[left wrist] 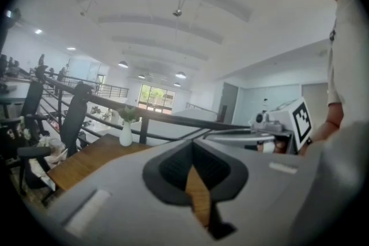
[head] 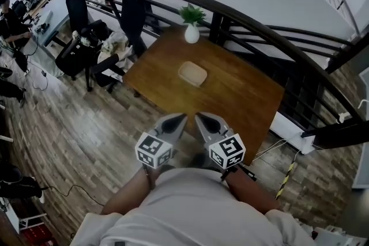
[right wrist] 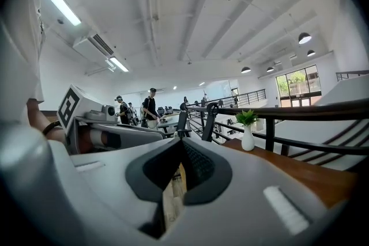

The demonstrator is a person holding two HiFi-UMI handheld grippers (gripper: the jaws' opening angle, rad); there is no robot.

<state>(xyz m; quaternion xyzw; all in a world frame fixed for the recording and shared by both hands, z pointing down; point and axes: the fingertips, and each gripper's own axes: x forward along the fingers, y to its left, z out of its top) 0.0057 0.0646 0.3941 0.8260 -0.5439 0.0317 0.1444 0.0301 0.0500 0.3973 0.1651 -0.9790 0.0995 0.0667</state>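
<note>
left claw [head: 182,117] and right claw [head: 198,117], both pressed together and empty, hang well short of the tan box [head: 192,74] near the vase [head: 192,33].

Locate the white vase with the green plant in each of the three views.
Head view: the white vase is at upper centre, at the far edge of the wooden table.
Left gripper view: the vase is left of centre, standing on the table's far end.
Right gripper view: the vase is right of centre, in front of the dark railing.
Shared landmark: the wooden table under the vase shows in all three views.
</note>
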